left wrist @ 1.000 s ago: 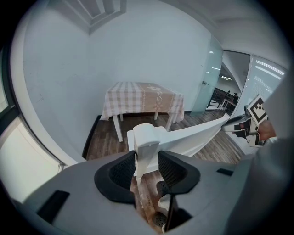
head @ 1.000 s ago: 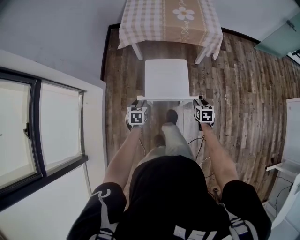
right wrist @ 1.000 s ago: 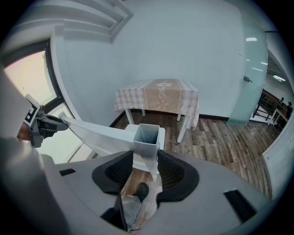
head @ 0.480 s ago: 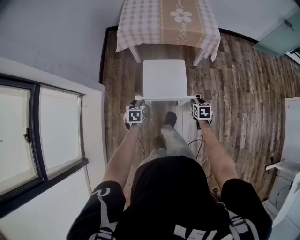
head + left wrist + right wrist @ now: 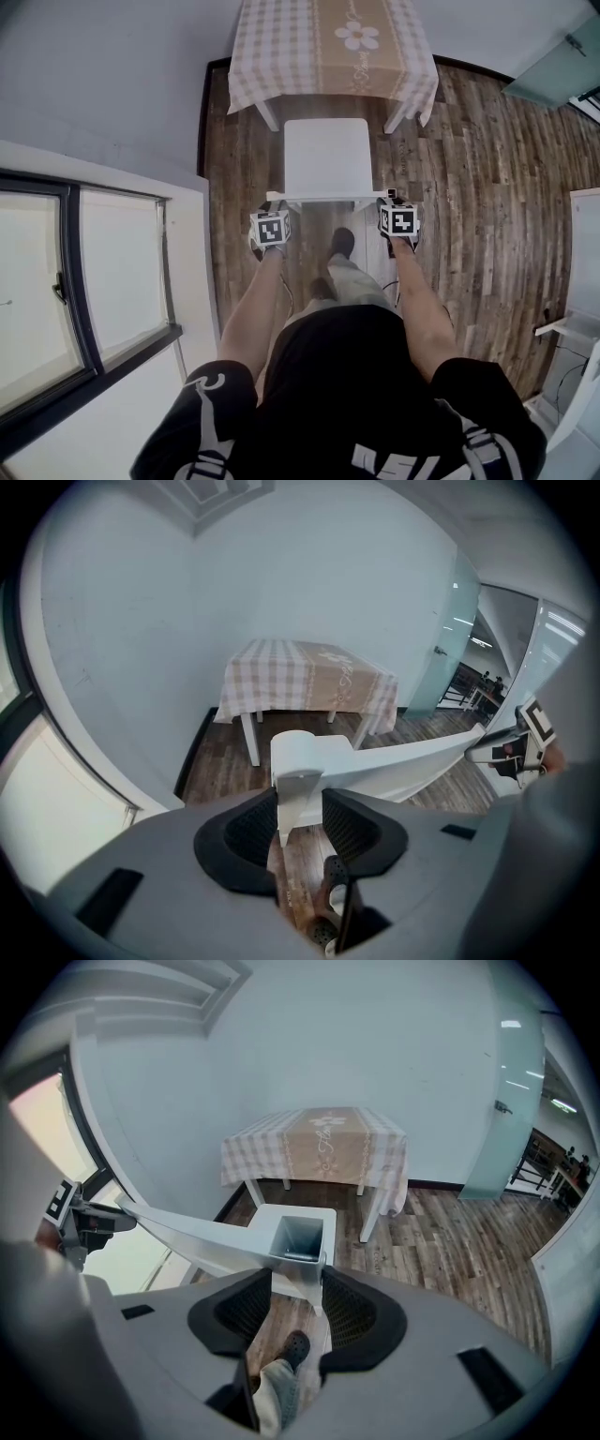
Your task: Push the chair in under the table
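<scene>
One chair (image 5: 328, 155), one table (image 5: 333, 42), two tongs (image 5: 273, 202) (image 5: 390, 200)

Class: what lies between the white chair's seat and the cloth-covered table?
Only a narrow strip of bare wooden floor separates chair and table, shown in the head view.

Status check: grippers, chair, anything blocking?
Left gripper and right gripper both shut on white chair, backrest corners. Seat front at tablecloth edge, not under table yet. Nothing seen between its legs.
</scene>
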### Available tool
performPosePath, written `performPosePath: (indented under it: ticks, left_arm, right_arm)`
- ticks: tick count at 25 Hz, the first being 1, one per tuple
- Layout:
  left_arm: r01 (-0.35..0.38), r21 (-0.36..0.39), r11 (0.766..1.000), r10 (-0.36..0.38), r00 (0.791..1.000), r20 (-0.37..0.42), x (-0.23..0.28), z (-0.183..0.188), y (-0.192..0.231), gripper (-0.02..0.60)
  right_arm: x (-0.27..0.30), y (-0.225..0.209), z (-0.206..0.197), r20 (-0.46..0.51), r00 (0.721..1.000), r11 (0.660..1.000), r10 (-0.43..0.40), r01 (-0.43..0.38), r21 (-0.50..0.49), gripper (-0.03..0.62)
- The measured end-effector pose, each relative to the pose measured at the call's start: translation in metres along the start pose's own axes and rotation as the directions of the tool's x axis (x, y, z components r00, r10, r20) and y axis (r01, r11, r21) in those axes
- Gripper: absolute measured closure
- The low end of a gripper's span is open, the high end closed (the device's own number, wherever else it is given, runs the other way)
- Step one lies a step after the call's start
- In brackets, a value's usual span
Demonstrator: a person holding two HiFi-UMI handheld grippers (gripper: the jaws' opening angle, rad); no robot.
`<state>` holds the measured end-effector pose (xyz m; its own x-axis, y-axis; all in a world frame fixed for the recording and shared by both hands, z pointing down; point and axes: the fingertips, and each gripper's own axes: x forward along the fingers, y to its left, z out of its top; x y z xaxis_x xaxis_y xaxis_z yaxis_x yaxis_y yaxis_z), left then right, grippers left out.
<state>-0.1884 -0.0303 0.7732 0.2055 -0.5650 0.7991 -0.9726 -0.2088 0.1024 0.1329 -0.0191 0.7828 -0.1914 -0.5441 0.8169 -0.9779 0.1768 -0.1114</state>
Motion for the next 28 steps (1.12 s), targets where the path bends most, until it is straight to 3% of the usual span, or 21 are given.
performPosePath:
  ticks: [15,28]
  left_arm:
    - [0.009,-0.031,0.999,-0.010,1.000,-0.023,0.017,0.027,0.007,0.426]
    - [0.022,-0.032,0.999,-0.023,1.000,-0.018,0.034,0.048,0.008,0.426]
  right_arm:
    - [0.015,-0.006,0.024,0.002,0.998,0.994,-0.058,0.058,0.092,0.411]
    - [0.030,-0.016,0.047,0.019,0.999,0.997,-0.049,0.047,0.069,0.411]
